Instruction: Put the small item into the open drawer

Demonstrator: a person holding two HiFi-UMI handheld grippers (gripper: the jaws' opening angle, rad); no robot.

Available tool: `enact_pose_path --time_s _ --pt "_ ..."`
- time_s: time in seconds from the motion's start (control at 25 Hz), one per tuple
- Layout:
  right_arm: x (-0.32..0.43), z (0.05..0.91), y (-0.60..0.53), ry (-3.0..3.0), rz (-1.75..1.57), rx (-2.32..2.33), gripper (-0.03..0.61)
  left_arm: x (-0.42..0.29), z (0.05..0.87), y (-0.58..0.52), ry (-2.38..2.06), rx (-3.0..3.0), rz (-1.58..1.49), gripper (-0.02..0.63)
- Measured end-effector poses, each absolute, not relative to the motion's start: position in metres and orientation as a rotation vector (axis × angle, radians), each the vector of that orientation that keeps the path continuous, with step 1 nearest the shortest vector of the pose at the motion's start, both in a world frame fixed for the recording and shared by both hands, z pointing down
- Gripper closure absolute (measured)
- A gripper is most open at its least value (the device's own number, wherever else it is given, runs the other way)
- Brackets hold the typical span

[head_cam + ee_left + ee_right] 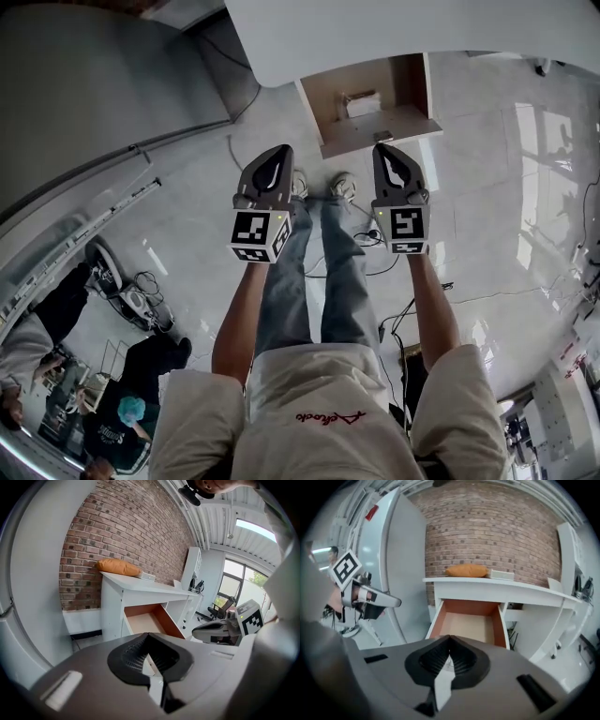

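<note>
White table (487, 590) against brick wall (487, 531), its drawer (380, 132) pulled open. Small item (361, 102), pale, seems to lie already at the drawer's back. Left gripper (279, 153) and right gripper (385, 154) are both closed, empty, near the drawer front, apart from it. Likely done: keep both clear, don't nudge the drawer.

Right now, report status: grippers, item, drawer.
Left gripper shut, empty. Right gripper shut, empty. Small pale item lying in open drawer. Nothing blocking the drawer.
</note>
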State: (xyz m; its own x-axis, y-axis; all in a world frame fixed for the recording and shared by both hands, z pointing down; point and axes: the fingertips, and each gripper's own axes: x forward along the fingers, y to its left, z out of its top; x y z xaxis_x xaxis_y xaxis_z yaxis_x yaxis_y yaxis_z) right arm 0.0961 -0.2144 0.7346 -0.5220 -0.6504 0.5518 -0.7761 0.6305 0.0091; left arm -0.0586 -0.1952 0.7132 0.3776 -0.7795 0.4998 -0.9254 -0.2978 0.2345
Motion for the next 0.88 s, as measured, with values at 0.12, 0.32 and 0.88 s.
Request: enact_pose_path --time_s 0.12,0.32,0.88 --pt "0.115 0.718 -0.21 -2.337 0.406 1.266 0.566 -0.056 0.708 -0.195 -1.468 2.162 0.397 0.607" --pt "0.133 0.7 -0.194 -2.338 0.451 1.355 0.566 -0.058 0.701 -0.192 -1.479 2.157 0.404 0.607" --pt "0.143 0.608 -0.209 -2.408 0.417 1.493 0.566 -0.065 0.615 -0.199 -1.551 2.182 0.346 0.607"
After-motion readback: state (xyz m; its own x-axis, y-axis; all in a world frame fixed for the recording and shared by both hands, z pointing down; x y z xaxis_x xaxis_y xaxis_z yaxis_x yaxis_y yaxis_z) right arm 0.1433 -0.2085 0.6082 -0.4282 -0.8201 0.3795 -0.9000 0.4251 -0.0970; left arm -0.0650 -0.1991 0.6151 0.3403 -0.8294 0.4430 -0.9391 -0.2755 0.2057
